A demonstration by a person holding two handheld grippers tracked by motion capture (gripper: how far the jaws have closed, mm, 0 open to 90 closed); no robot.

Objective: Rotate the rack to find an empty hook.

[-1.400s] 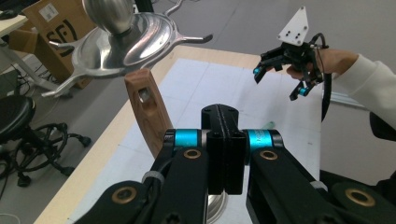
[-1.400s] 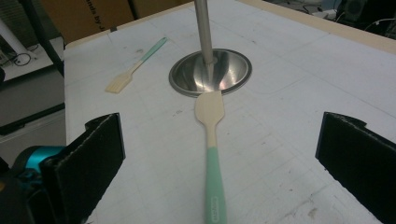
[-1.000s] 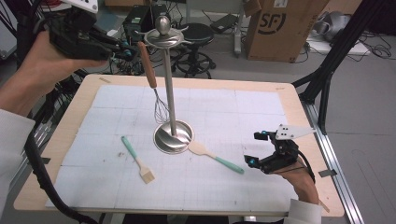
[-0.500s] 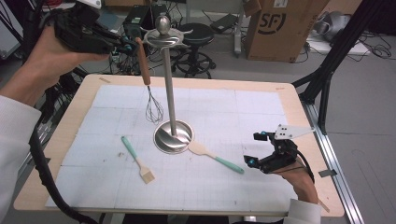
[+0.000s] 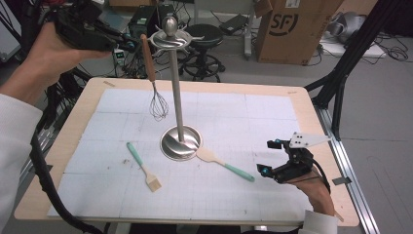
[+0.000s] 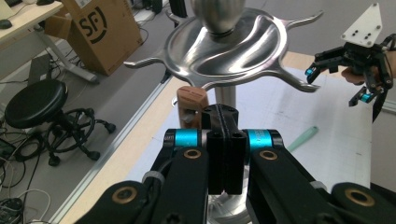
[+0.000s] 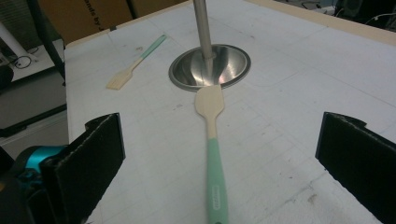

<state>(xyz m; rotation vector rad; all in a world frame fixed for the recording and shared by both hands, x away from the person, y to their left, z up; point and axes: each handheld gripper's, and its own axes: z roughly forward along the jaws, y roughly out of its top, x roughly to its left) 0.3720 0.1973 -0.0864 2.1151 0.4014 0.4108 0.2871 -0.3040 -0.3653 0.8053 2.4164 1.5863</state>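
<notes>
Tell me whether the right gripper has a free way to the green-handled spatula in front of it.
Probably yes. The right gripper has its jaws wide open, and in the right gripper view the spatula lies flat on the mat straight ahead between them, nothing across it. Its blade tip sits at the stand's base.

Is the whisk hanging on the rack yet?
Cannot tell. The whisk hangs upright beside the rack, its handle top by a prong, left gripper shut behind it.
</notes>
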